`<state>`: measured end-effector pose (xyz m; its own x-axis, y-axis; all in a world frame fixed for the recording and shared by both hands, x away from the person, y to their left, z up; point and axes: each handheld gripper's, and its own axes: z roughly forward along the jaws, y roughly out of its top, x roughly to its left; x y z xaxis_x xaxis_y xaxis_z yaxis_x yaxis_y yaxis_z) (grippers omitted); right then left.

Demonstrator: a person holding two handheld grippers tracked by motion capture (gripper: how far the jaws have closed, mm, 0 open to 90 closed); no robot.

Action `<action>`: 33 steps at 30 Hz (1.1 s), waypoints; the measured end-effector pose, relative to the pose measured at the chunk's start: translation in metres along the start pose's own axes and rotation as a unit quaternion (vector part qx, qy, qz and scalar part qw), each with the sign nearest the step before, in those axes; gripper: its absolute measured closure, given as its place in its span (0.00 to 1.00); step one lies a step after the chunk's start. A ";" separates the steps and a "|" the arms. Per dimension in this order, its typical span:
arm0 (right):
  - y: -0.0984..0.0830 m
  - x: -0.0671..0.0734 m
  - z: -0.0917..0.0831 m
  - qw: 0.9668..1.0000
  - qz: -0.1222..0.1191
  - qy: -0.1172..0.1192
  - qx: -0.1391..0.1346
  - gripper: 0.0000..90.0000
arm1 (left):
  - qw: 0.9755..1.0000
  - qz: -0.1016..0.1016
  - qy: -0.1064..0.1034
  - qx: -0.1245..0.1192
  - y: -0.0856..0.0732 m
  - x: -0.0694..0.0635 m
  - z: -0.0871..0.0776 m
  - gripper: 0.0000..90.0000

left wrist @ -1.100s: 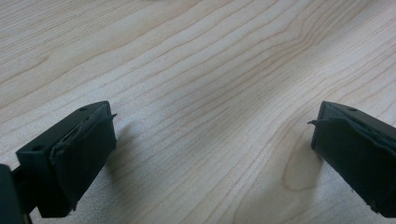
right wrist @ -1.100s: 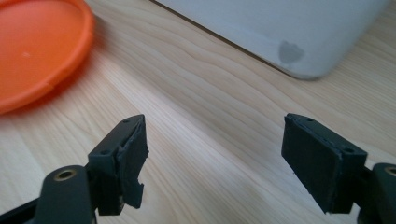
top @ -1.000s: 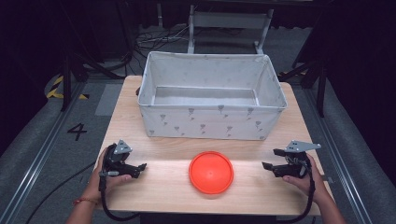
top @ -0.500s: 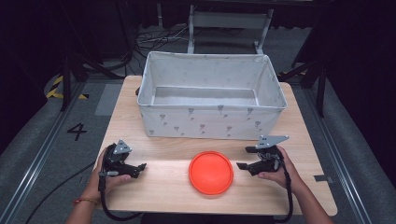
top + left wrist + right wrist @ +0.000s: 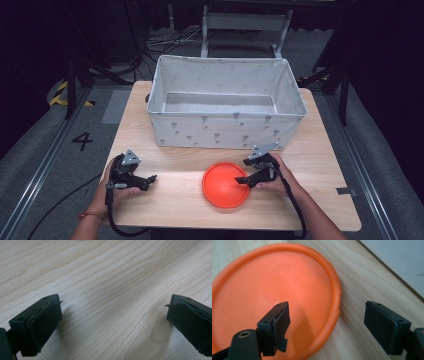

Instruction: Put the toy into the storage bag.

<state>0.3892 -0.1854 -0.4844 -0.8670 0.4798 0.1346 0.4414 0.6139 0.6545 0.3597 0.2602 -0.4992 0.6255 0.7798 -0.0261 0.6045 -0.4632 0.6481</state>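
A: Where does the orange disc (image 5: 226,184) lie from the right tongs (image 5: 244,180)?

B: Right at their tips. In the right gripper view the right tongs (image 5: 325,322) are spread wide and straddle the disc's rim: one jaw hangs over the disc's face, the other over bare wood outside the edge. I can't tell whether either pad touches it yet.

A: And the left tongs (image 5: 150,178)?

B: Released too, and holding nothing. In the left gripper view the left tongs (image 5: 113,317) have bare wooden surface (image 5: 105,277) between and ahead of the jaws. The disc is well apart from them, off toward the other hand.

A: So the right hand is nearer.

B: By far. The disc is round, so no long axis to line up with; what matters is the rim between the jaws. My guess is a pinch on that edge comes next, and the grey fabric bin (image 5: 227,107) beyond both tongs looks a likely destination. The thin rim could slip out.
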 end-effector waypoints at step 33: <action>0.004 0.003 0.002 0.998 0.039 0.052 -0.008 0.80 | 1.000 -0.003 0.001 0.001 0.000 -0.001 0.000 0.00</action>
<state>0.3890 -0.1800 -0.4826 -0.8504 0.4565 0.2616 0.5048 0.5678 0.6502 0.3590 0.2599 -0.4991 0.6213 0.7831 -0.0278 0.6091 -0.4603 0.6458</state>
